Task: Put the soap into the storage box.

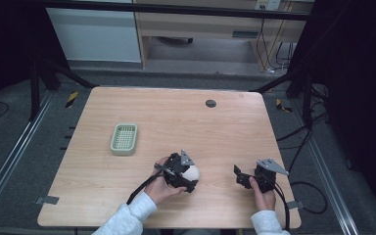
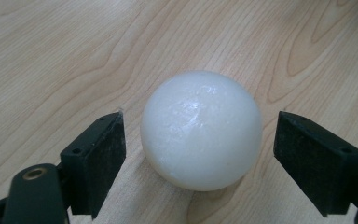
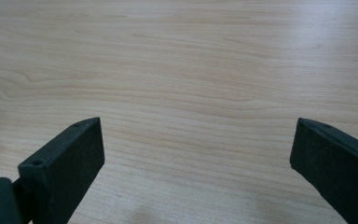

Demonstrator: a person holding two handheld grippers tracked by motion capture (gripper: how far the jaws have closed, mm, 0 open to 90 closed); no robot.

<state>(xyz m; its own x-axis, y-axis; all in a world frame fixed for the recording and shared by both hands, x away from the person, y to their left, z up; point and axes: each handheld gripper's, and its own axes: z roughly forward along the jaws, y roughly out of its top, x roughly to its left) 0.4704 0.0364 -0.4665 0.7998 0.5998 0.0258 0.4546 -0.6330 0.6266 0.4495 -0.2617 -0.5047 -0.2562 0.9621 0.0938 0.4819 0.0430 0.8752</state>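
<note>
With both jaws released and straddling the white ball (image 2: 201, 129) without contact, the left tool (image 2: 200, 154) risks rolling it away through off-centre closure.

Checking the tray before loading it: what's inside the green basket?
The green basket shows just its slotted floor in the high view, with nothing lying in it. The white ball sits apart, between the left gripper's open jaws.

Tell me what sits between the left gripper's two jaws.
A white ball, resting on the wooden table with a gap at each jaw, seen in the left gripper view.
</note>
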